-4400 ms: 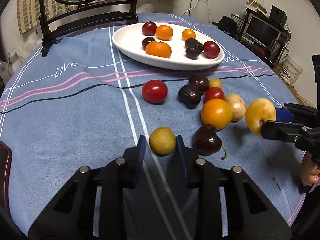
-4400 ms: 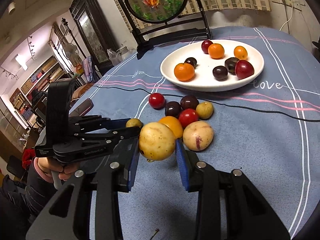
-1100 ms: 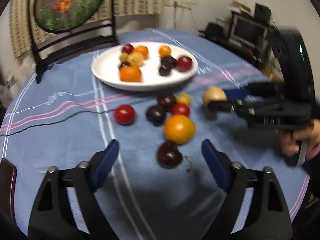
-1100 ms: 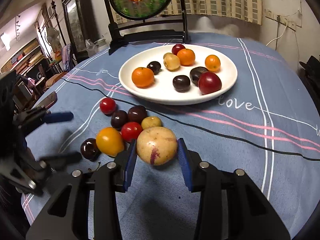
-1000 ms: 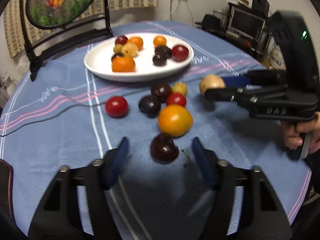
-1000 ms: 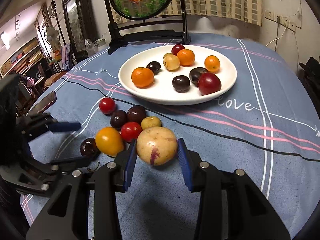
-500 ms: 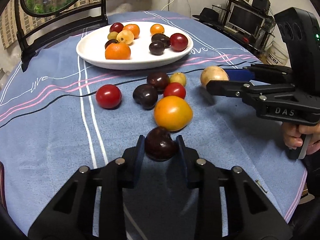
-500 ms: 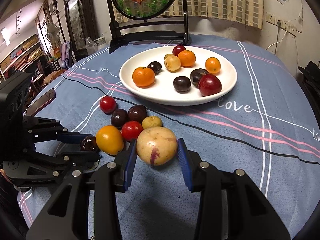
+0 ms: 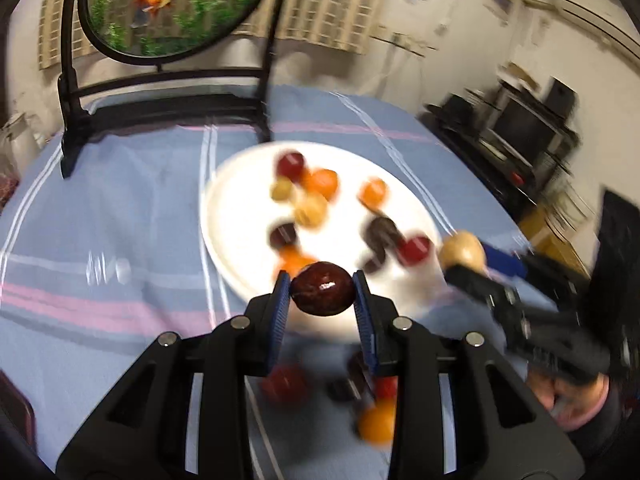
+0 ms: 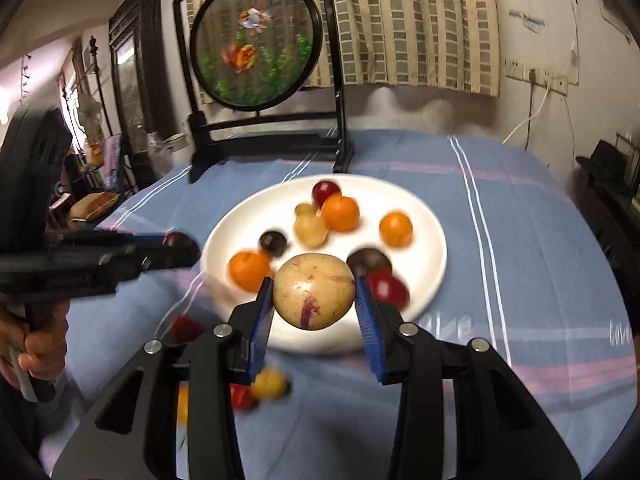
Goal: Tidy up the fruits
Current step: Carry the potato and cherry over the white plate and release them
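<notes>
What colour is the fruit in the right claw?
Pale yellow-tan fruit with purple streaks; right wrist view.

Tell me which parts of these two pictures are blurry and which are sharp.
Left wrist view: the plate and its fruit smear with motion blur, as does the right gripper; the dark plum in the left gripper stays sharp, with a small glare spot. Right wrist view: the pale fruit is crisp, the plate's fruit mildly blurred, loose fruit below streaked.

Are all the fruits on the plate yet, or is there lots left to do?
Not yet. Several fruits already sit on the white plate. The left gripper holds a dark plum, and the right gripper holds a speckled yellow fruit. A few blurry fruits, like an orange one, wait on the tablecloth.
</notes>
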`<state>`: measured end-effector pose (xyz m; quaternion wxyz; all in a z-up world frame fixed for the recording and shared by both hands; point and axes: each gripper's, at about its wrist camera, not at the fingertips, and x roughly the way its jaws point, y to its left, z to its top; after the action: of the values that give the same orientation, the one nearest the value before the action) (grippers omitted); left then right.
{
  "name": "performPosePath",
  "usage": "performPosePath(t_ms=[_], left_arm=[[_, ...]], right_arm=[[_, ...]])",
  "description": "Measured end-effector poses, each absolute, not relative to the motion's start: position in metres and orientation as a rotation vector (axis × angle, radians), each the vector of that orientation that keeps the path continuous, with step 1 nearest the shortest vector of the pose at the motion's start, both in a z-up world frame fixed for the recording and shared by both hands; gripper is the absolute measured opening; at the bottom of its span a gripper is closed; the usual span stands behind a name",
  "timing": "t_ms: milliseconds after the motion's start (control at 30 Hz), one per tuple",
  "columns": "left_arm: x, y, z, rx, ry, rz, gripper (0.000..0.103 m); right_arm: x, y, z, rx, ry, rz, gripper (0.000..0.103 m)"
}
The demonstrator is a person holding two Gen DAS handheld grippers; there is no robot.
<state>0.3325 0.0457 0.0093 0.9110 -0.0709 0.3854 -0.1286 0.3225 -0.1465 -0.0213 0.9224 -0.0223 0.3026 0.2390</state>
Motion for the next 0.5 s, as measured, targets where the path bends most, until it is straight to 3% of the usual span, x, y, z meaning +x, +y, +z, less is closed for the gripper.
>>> performPosePath(t_ms=[200, 367, 433, 500], left_arm=[[0.409, 0.05, -0.008, -0.139, 0.863, -0.14, 0.032], [0.427, 0.051, -0.021, -0.111, 0.884, -0.095, 0.033], [0.428, 0.053, -0.025, -0.105, 0.901, -0.061, 0.068], [0.418, 0.056, -0.018, -0.127, 0.876, -0.066, 0.086]], right_arm=[[0.378, -0.131, -0.039, -0.012, 0.679, 0.477, 0.041], [0.39, -0.122, -0.042, -0.046, 0.686, 0.495, 0.042], [0.389, -0.118, -0.043, -0.067, 0.69, 0.51, 0.046], [0.381, -0.117, -0.038, -0.089, 0.67, 0.502, 0.054]])
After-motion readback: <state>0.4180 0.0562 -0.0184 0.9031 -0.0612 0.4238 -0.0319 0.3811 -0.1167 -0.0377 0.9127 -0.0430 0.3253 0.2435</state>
